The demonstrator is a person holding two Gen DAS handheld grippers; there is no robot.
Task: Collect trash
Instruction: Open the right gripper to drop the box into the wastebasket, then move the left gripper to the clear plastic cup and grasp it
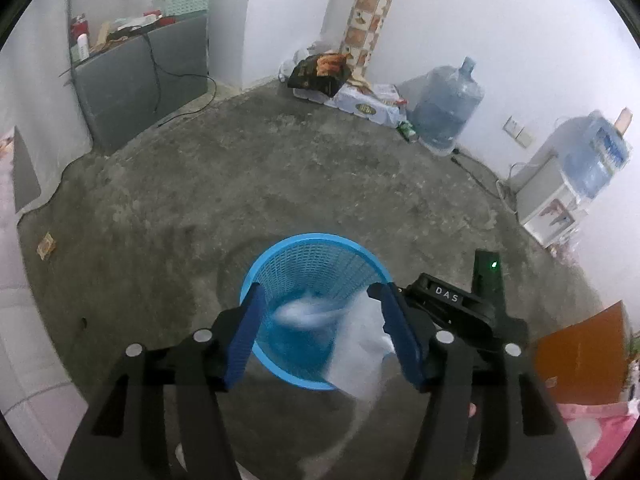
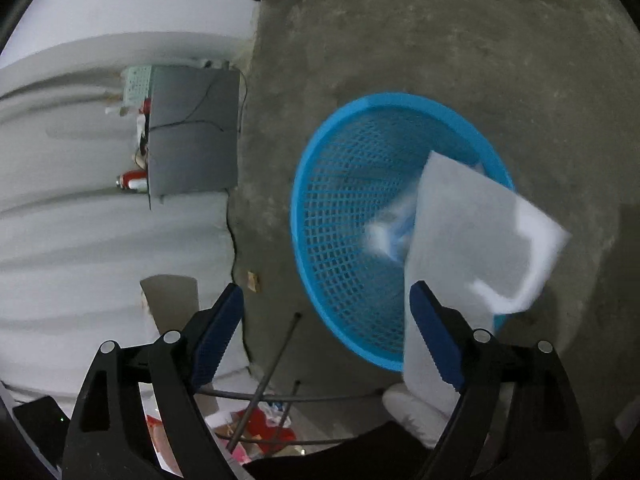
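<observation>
A blue mesh wastebasket (image 1: pixel 316 256) stands on the concrete floor, just ahead of my left gripper (image 1: pixel 320 312), which is open and empty above its rim. A blurred white trash piece (image 1: pixel 304 312) lies inside. A white paper sheet (image 1: pixel 360 348) hangs over the basket's near edge beside the other gripper's body (image 1: pixel 460 304). In the right wrist view the basket (image 2: pixel 340 208) is ahead of my open right gripper (image 2: pixel 328 296). The white sheet (image 2: pixel 472 240) is in mid-air over the rim, touching the right finger (image 2: pixel 436 340), not clamped.
A small brown scrap (image 1: pixel 46 245) lies on the floor at left, also seen in the right wrist view (image 2: pixel 252 281). A grey cabinet (image 1: pixel 136 76), water jugs (image 1: pixel 446 108), a dispenser (image 1: pixel 560 200) and bags (image 1: pixel 324 70) line the walls. Metal rods (image 2: pixel 272 368) cross near the right gripper.
</observation>
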